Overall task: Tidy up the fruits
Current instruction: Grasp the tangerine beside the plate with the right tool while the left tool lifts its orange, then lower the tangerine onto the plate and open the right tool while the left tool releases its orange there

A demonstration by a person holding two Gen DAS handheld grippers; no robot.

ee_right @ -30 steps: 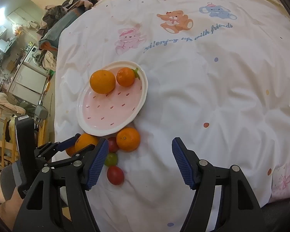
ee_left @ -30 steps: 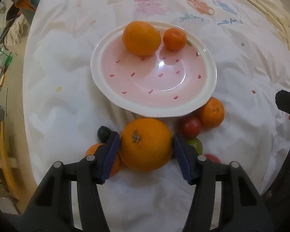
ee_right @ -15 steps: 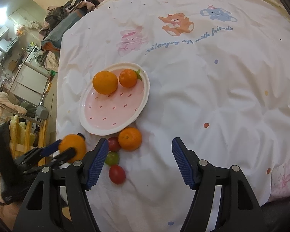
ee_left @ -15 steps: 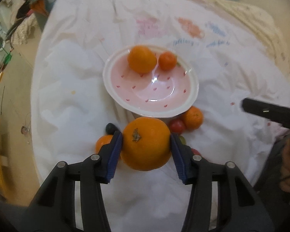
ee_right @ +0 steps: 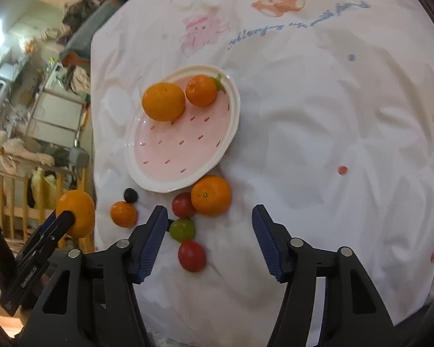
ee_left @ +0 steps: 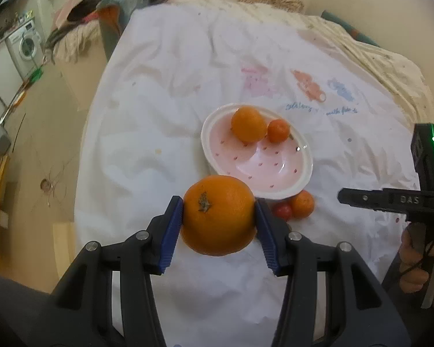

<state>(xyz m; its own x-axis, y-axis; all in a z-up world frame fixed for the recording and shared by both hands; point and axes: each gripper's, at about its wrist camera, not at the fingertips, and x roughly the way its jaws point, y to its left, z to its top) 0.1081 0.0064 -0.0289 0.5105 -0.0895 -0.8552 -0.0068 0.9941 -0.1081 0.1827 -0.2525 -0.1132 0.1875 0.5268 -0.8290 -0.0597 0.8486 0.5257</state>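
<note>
A large orange (ee_left: 219,215), round with a dimpled, matte rind and a dry brown stem scar, is clamped between the ribbed blue pads of the left gripper (ee_left: 219,225) and is held clear of the sheet (ee_left: 165,133); both pads are pressed flat against its sides, after a slight closing of the jaws. The sheet is white, soft and rumpled into folds, printed with pastel bears, small dots and a line of blue script. On it lies a glossy oval plate (ee_right: 231,121) with a white rim and a pink well flecked with red dashes. Two fruits are seen at the plate's far end, touching each other: a smooth round orange (ee_right: 163,101) and a smaller mandarin (ee_right: 201,90) with a green leaf. Off the plate, just beside its near rim, a second mandarin (ee_right: 211,195) is touched by a shiny red tomato (ee_right: 182,204); nearer the camera lie a green tomato (ee_right: 183,229) and another red tomato (ee_right: 192,256). To the left of these, a small tangerine (ee_right: 123,214) and a dark, round berry (ee_right: 130,195) are set close together. The right gripper (ee_right: 209,241) is held above this loose cluster with its jaws partly apart, having just been closing; nothing is pressed by its pads, though the green tomato and the nearer red tomato are framed between them. The gripper bodies are of black moulded plastic with silver bolts.
</note>
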